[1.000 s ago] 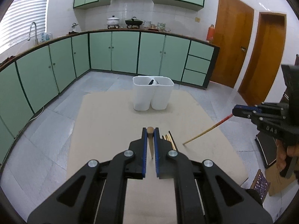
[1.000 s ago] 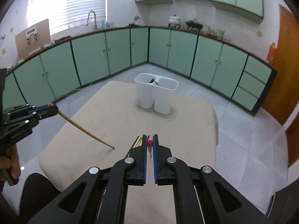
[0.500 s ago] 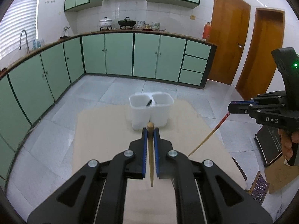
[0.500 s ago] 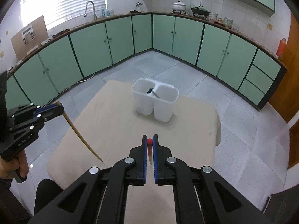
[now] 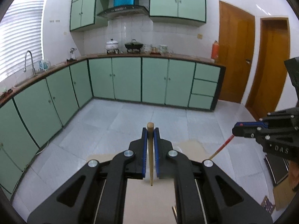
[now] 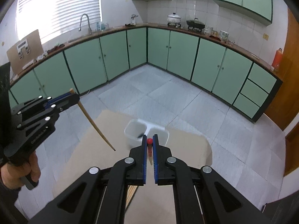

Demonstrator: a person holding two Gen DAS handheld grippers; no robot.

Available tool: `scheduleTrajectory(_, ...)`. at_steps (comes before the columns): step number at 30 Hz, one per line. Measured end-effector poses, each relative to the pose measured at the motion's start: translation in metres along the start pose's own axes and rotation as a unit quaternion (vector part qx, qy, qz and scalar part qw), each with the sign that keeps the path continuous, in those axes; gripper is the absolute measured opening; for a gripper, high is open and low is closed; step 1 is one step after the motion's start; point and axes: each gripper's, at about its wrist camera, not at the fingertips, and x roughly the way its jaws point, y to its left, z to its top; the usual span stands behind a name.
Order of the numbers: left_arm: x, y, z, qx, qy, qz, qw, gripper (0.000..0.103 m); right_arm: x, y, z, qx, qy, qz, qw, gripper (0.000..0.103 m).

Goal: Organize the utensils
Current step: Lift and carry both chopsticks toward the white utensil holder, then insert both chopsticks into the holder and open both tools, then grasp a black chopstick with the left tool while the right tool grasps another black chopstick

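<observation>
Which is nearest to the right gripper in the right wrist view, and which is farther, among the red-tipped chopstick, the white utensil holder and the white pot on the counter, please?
1. Red-tipped chopstick: clamped in the right gripper.
2. White utensil holder: just beyond the fingertips, on the table.
3. White pot: across the floor, on the far counter.

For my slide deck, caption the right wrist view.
Right tongs shut on a red-tipped chopstick above the white holder; left tongs lift a plain chopstick.
</observation>
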Motion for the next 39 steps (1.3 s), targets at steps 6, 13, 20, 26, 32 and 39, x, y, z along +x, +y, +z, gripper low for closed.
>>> scheduleTrajectory(6, 0.041, 0.002, 0.033, -0.016, -0.017, 0.015, 0.9996, 0.006, 0.03, -0.012, 0.031, 0.009, -0.015, -0.012, 1.0, 0.006)
scheduleTrajectory(13, 0.103, 0.006, 0.006, -0.024, 0.017, 0.014, 0.9994, 0.006, 0.101, -0.037, 0.018, 0.033, 0.014, -0.004, 0.999, 0.006)
scheduleTrajectory(20, 0.138, 0.014, -0.042, -0.025, 0.062, 0.023, 0.9975, 0.015, 0.139, -0.053, -0.018, 0.046, 0.044, 0.004, 0.998, 0.008)
scheduleTrajectory(26, 0.101, 0.018, -0.055, -0.001, 0.041, 0.033, 0.9986, 0.06, 0.109, -0.055, -0.042, 0.048, 0.013, 0.013, 0.999, 0.014)
scheduleTrajectory(32, 0.027, 0.026, -0.092, 0.002, 0.016, 0.026, 0.9995, 0.08, 0.048, -0.03, -0.121, 0.029, -0.055, 0.013, 0.998, 0.03)
scheduleTrajectory(39, -0.037, 0.039, -0.208, -0.017, 0.024, 0.031, 0.9991, 0.086, 0.046, 0.034, -0.303, 0.014, -0.041, 0.006, 0.999, 0.031)
